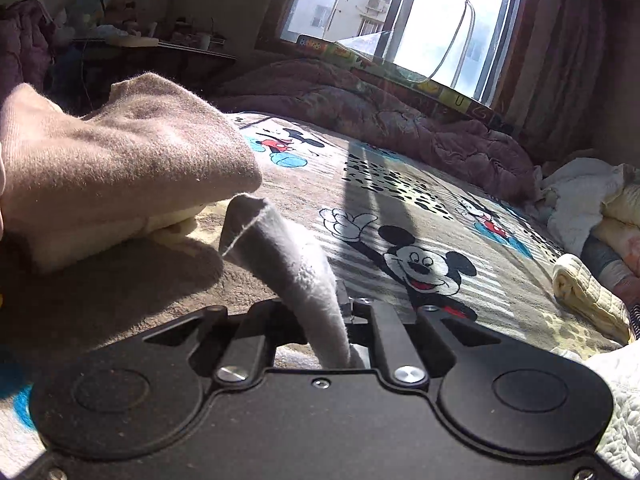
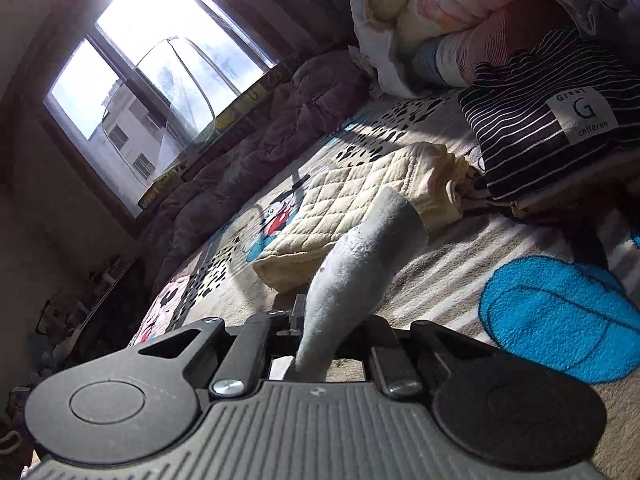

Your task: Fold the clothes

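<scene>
My left gripper (image 1: 340, 316) is shut on a pale grey-white cloth (image 1: 280, 248), whose pinched corner sticks up between the jaws above the Mickey Mouse blanket (image 1: 400, 216). A folded tan sweater (image 1: 120, 152) lies on a cream garment to the left. My right gripper (image 2: 320, 328) is shut on a pale grey-blue cloth (image 2: 368, 252), which stands up from the jaws. Just beyond it lies a folded cream quilted garment (image 2: 348, 200). A folded dark striped garment (image 2: 552, 132) with a "G" label sits at the right.
A purple quilt (image 1: 380, 112) is bunched along the far side under the window (image 1: 400, 12). A pile of unfolded pale clothes (image 1: 592, 204) lies at the right; it also shows in the right wrist view (image 2: 440, 12). A rolled cream quilted piece (image 1: 588, 296) lies near it.
</scene>
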The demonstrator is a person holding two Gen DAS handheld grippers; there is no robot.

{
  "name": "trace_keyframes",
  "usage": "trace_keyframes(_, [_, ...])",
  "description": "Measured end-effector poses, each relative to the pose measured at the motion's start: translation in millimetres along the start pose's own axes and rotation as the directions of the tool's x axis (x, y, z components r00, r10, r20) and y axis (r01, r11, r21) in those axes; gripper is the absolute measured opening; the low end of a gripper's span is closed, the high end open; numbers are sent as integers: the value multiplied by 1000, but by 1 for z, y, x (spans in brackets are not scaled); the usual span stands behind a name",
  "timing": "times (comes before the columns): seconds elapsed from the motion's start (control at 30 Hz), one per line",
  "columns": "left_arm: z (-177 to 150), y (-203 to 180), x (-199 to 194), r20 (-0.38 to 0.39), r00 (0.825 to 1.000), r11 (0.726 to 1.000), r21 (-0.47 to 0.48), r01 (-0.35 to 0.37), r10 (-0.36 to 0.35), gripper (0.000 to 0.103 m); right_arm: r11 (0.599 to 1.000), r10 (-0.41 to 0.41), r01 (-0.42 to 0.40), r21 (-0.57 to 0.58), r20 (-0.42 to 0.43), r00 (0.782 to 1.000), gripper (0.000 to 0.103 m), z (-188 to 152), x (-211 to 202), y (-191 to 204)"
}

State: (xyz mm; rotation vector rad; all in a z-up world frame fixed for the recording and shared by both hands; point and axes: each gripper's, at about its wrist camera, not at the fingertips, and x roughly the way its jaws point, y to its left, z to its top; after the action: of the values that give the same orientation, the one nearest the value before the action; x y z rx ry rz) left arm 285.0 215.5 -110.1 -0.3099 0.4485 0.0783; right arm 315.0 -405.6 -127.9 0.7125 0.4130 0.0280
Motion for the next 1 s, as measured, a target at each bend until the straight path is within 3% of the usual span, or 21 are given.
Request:
trace_keyframes(0.1, [-7,0,10,-43,997,998,31,-56,57,7,997,-36,34,-63,-42,998,10,-5,13,-12])
trace_keyframes(0.23, [-17,-1,24,-98,986,989,77,-127,134,9,995,-102,100,-20,-131,986,10,-18,28,-35])
trace_keyframes(0.3, [-21,-2,30,-120,977,981,102,-163,174,26,995,-100,103,16,-143,985,9,-19,28,-42])
trace_keyframes(0.33, [-21,-4,25,-104,974,975,120,-189,202,29,994,-111,113,9,-141,984,13,-17,27,-39])
trace_keyframes(0.4, [-20,-10,16,-70,964,958,154,-243,256,45,990,-139,139,-6,-128,982,23,-14,23,-34])
trace_keyframes(0.43, [-20,-13,11,-53,958,948,170,-269,282,45,986,-164,164,-14,-115,980,34,-13,18,-32])
trace_keyframes(0.53, [-19,-21,-3,2,934,912,216,-349,357,49,972,-234,231,-42,-65,970,50,-12,-3,-26])
trace_keyframes(0.67, [-18,-32,-22,81,891,851,269,-452,448,51,935,-307,311,-172,48,950,53,-22,-47,-9])
trace_keyframes(0.7, [-17,-34,-26,98,880,836,277,-473,465,52,936,-266,274,-219,68,962,52,-27,-58,1])
trace_keyframes(0.8, [-16,-27,-38,91,884,854,230,-467,459,52,930,-149,159,-330,55,987,46,-49,-83,35])
trace_keyframes(0.9, [-15,-11,-51,-19,921,919,67,-388,390,49,877,-13,-10,-480,-44,999,41,-76,-92,83])
trace_keyframes(0.93, [-15,-4,-56,-58,934,936,-3,-353,352,50,856,23,-66,-513,-90,996,41,-86,-92,95])
trace_keyframes(0.97, [-18,5,-62,-117,959,951,-145,-273,257,50,836,49,-112,-537,-130,990,41,-95,-92,106])
trace_keyframes(1.0, [-23,11,-63,-157,969,946,-234,-225,191,50,814,73,-157,-559,-171,983,40,-104,-92,118])
